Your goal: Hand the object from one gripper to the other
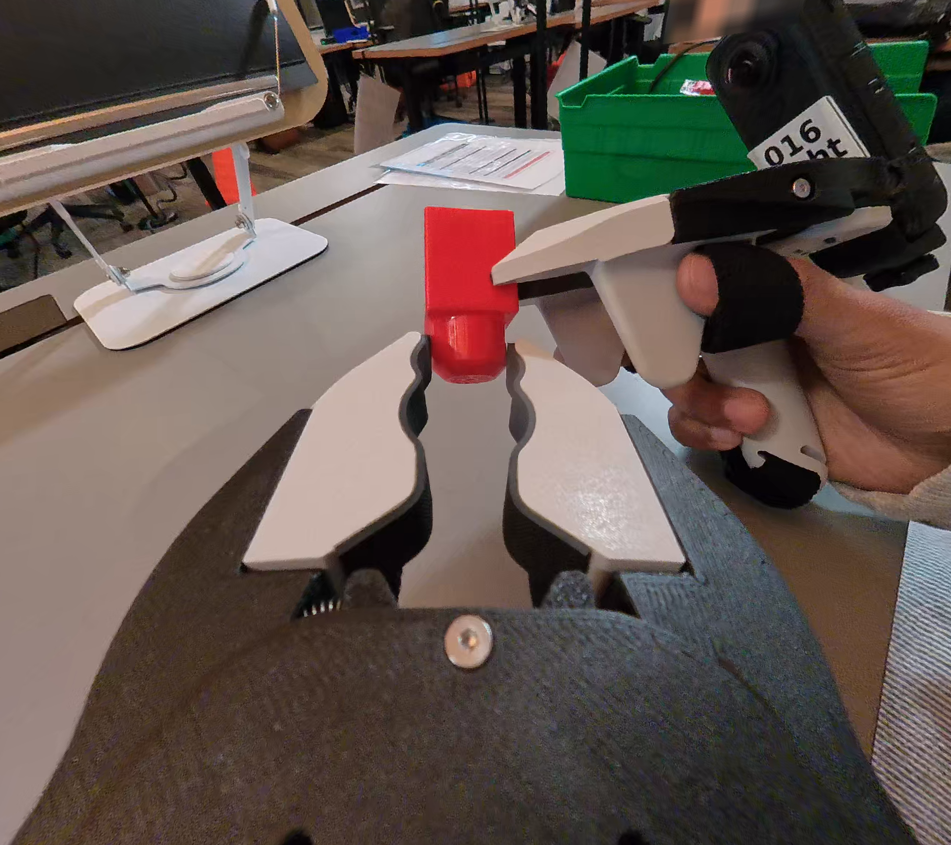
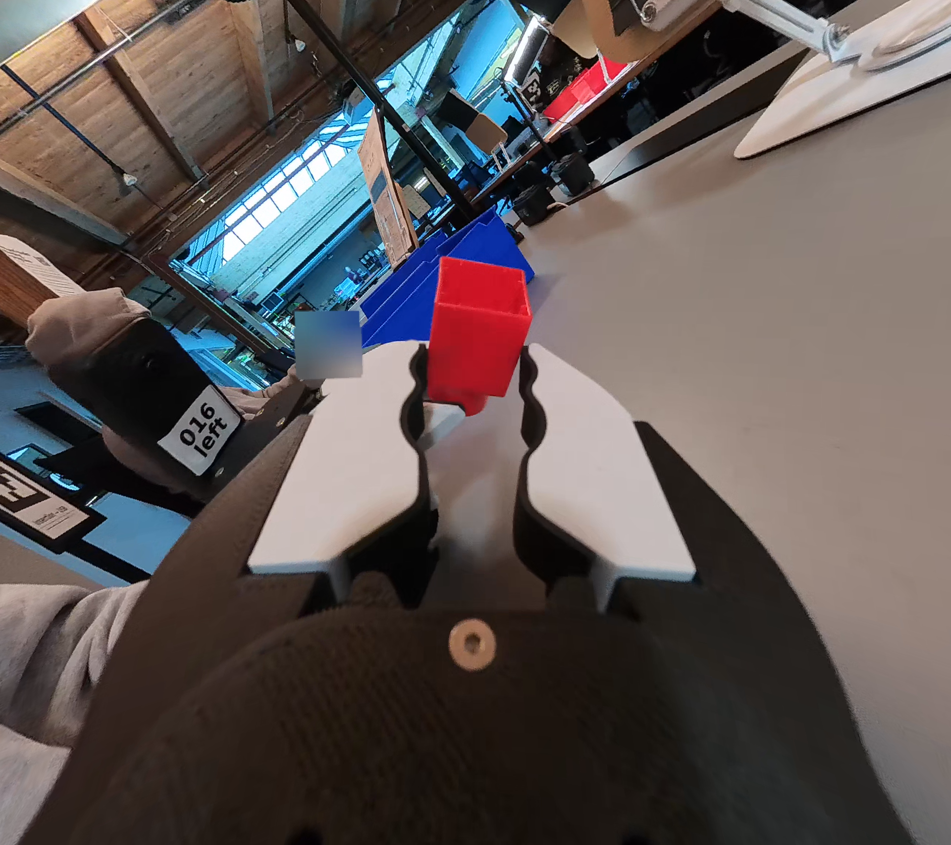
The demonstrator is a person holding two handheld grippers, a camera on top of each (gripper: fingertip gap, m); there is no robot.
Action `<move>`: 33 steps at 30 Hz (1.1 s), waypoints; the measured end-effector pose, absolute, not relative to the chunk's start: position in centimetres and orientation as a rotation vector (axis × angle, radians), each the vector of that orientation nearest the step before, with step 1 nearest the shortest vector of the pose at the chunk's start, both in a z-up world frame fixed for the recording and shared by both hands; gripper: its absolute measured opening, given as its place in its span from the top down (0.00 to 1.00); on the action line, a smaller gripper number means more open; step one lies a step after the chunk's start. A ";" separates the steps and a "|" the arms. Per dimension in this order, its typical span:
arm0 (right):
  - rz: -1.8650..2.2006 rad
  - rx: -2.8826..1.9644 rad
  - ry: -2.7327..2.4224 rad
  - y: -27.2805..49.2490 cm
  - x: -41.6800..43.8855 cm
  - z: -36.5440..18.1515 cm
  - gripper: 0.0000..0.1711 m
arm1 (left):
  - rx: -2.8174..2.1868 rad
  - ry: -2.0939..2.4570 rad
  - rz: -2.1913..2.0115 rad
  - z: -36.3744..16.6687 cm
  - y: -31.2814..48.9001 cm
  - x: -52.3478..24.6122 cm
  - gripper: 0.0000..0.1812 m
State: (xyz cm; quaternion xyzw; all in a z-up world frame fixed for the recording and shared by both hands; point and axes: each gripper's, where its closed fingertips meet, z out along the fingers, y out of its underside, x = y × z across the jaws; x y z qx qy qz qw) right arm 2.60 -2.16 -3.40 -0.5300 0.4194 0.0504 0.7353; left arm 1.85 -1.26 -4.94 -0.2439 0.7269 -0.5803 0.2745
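Observation:
A red object (image 1: 468, 254) with a hollow square body and a short round stub is held above the grey table (image 1: 154, 434). My left gripper (image 1: 465, 346) is shut on the round stub at its fingertips. My right gripper (image 1: 507, 287) comes in from the right, held by a hand, and its fingers clamp the square body. In the right wrist view my right gripper (image 2: 472, 353) is shut on the square body of the red object (image 2: 478, 331), whose open end faces away. One of the left gripper's fingers (image 2: 441, 420) shows under the stub.
A green bin (image 1: 643, 136) stands at the back right, with papers (image 1: 478, 161) beside it. A monitor on a white stand base (image 1: 206, 275) is at the left. Blue bins (image 2: 463, 254) sit beyond the object in the right wrist view. Less than 4 cm separates the two grippers' tips.

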 end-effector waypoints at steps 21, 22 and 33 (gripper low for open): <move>0.134 -1.174 0.895 -5.0 3.9 -2.8 0.80 | -0.887 1.995 -1.739 -5.6 -0.3 2.7 0.80; 0.133 -1.187 0.890 -5.0 3.9 -2.9 0.80 | -0.906 1.998 -1.734 -5.7 -0.1 2.9 0.80; 0.110 -1.305 0.763 -5.3 3.6 -2.6 0.80 | -0.953 2.015 -1.798 -5.7 0.0 2.9 0.79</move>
